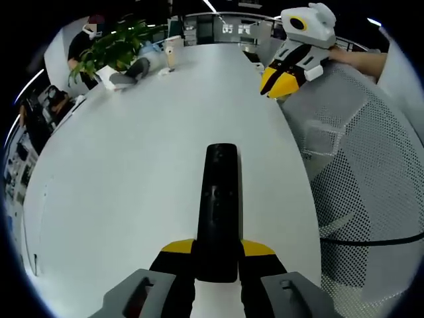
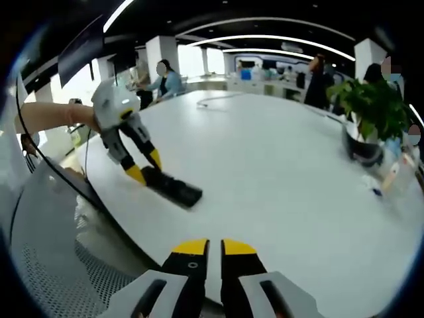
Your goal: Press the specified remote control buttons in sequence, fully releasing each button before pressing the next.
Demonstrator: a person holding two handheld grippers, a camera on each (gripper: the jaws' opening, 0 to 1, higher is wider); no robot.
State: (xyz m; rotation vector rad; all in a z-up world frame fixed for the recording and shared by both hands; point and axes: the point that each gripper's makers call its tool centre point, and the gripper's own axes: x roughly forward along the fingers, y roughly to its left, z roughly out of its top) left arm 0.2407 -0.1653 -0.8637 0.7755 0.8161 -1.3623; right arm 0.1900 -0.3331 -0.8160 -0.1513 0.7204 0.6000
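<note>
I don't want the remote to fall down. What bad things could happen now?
The remote lies near the table edge, held by the left gripper at one end only, so a hard push might tip or slide it off. The right gripper is shut and away from the remote, so it must aim well or it may hit the wrong button.

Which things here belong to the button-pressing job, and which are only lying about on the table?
For the job:
remote control
left gripper, shut on it
right gripper, shut, holding nothing

Lying about:
potted plant
small bottle
</note>
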